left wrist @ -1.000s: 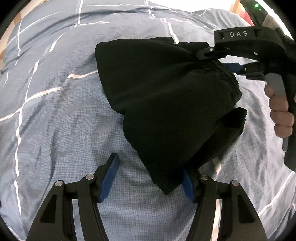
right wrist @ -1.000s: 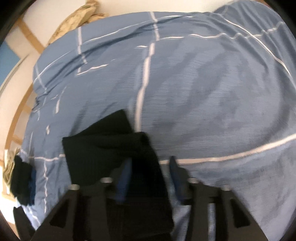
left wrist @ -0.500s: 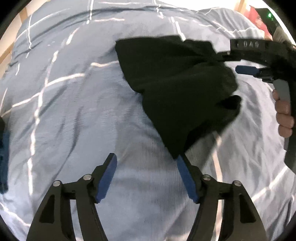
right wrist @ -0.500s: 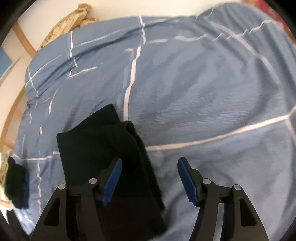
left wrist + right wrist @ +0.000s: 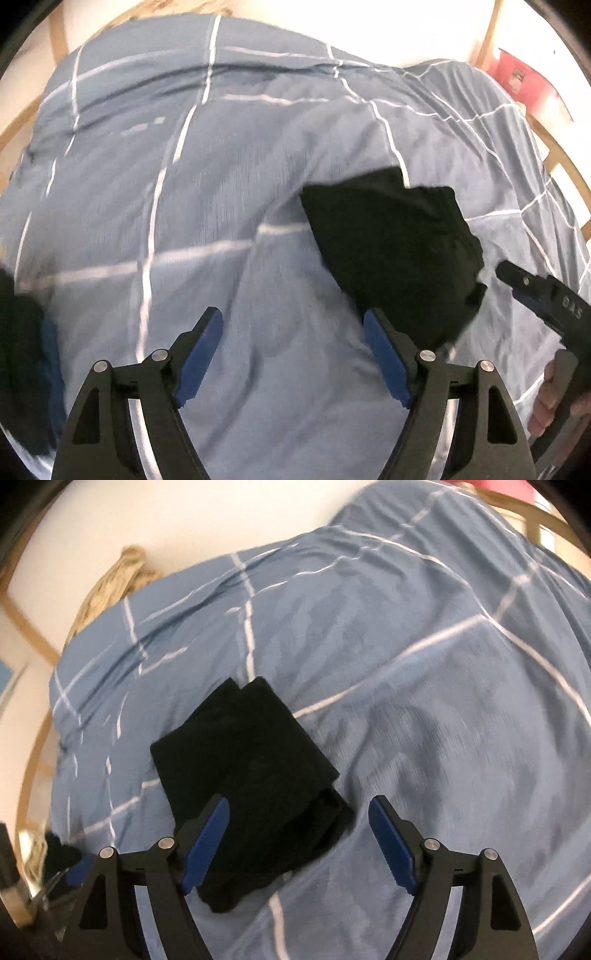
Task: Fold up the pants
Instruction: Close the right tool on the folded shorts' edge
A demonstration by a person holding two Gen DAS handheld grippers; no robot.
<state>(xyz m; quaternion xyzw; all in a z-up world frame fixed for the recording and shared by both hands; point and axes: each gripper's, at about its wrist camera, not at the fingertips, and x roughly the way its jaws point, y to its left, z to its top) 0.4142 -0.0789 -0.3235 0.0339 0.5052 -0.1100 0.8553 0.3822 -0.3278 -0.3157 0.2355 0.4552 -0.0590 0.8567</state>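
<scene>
Basically done: left gripper (image 5: 293, 354) and right gripper (image 5: 298, 840) both spread apart, gripping nothing, hovering over the bed (image 5: 424, 686). Pants (image 5: 255, 775) lie folded into a compact black bundle, lower centre-left of right view; one edge looks slightly bunched.

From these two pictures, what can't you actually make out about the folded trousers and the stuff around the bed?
- Black pants: near end lies behind the right gripper's finger in the right wrist view; how neatly the layers stack is unclear.
- Dark bundle: cut off by the left wrist view's left edge and blurred; unidentifiable.
- Red object: cropped at the frame's edge, too small to identify.
- Blue bedcover: motion-blurred.
</scene>
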